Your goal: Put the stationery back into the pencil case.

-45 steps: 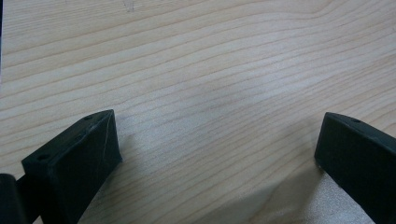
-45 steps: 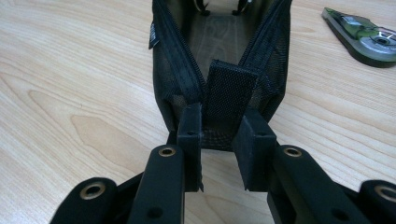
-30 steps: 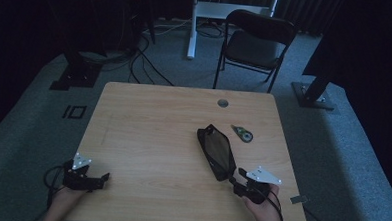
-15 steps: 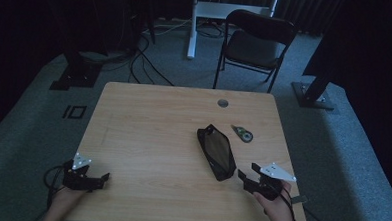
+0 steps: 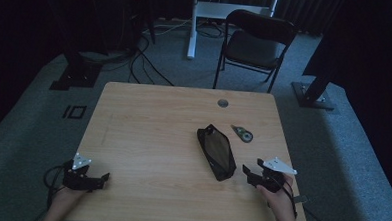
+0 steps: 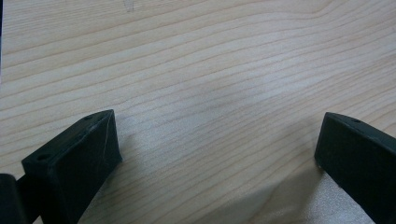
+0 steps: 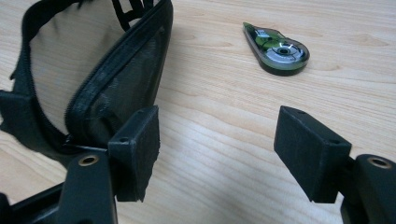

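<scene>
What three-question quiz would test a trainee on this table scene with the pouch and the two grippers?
1. True or false: the right gripper is shut on the black pouch.
2. Which thing lies on the table just beyond the pouch toward the chair? A) scissors B) a green correction tape dispenser C) a mug
3. What lies between the jaws of the left gripper?

Key:
1. False. Its jaws have just been opening and stand apart beside the pouch, with bare wood between them.
2. B.
3. Nothing but bare table; the jaws stand wide open.
</scene>
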`<act>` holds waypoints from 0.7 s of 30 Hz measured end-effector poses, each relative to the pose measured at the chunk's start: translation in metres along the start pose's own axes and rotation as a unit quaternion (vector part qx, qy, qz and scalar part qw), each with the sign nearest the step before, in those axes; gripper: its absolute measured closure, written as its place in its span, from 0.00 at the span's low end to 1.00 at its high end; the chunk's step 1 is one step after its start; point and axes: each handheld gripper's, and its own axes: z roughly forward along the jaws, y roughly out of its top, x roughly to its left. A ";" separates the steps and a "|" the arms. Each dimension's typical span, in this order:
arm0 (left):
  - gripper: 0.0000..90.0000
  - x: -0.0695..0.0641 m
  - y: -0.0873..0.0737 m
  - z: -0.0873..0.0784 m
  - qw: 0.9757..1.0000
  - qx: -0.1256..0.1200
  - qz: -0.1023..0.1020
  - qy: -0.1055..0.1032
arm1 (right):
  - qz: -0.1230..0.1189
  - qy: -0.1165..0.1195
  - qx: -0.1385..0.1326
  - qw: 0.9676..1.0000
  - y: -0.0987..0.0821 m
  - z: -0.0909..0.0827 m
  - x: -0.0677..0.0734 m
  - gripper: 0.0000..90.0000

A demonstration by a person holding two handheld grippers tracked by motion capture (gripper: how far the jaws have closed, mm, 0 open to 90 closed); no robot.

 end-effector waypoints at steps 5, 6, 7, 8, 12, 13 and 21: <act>0.00 0.000 0.000 0.000 1.000 0.000 0.000 0.000 | -0.013 -0.003 0.000 1.000 0.005 0.009 -0.007 0.33; 0.00 0.000 0.000 0.000 1.000 0.000 0.000 0.000 | -0.016 -0.003 0.000 1.000 0.006 0.012 -0.008 0.33; 0.00 0.000 0.000 0.000 1.000 0.000 0.000 0.000 | -0.021 -0.005 0.003 1.000 0.007 0.014 -0.009 0.33; 0.00 0.000 0.000 0.000 1.000 0.000 0.000 0.000 | -0.024 -0.005 0.005 1.000 0.007 0.016 -0.010 0.33; 0.00 0.000 0.000 0.000 1.000 -0.001 -0.001 0.000 | -0.028 -0.010 0.010 1.000 0.011 0.026 -0.015 0.33; 0.00 0.000 0.000 0.000 1.000 -0.001 -0.001 0.000 | -0.027 -0.012 0.012 0.999 0.012 0.028 -0.017 0.33; 0.00 0.000 0.000 0.000 1.000 0.000 -0.001 0.000 | -0.029 -0.018 0.018 0.999 0.023 0.039 -0.028 0.33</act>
